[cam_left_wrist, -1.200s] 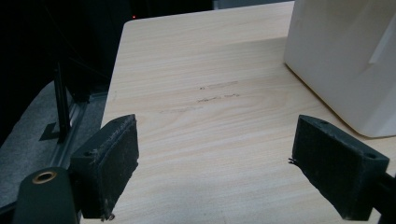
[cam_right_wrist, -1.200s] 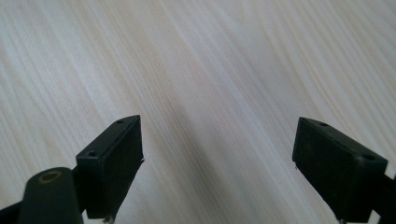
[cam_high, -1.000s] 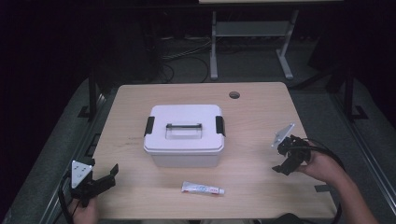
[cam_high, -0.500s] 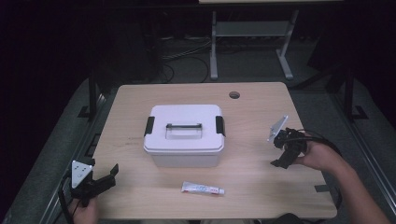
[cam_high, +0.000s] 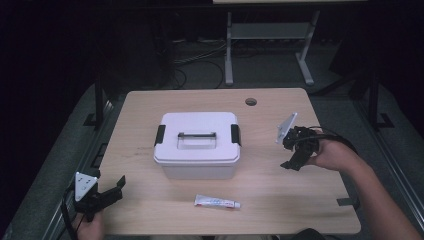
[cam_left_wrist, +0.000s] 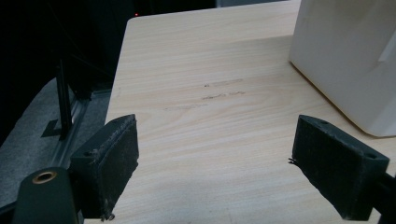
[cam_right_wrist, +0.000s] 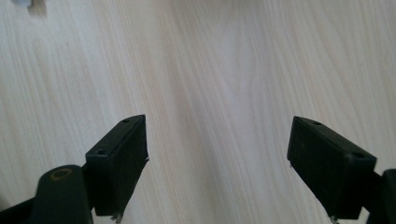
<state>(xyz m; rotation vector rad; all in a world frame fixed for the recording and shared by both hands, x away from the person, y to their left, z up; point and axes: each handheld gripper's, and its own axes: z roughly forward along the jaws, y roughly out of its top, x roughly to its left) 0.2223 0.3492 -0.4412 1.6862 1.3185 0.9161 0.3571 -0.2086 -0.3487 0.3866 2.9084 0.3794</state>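
Since a second ago the right tongs have moved from the right edge of the desk inward, toward the white box, while the left tongs have stayed at the front left corner. I think this means the right hand is starting an approach to the box, perhaps to its black latch on that side, but it is not near enough yet to be sure. The box stands in the middle of the desk with its lid closed, and a small tube lies just in front of it. Both tongs are spread wide and hold nothing. The right tongs point down at the bare wood, with the forearm coming from the lower right; the left tongs lie low and point toward the box.
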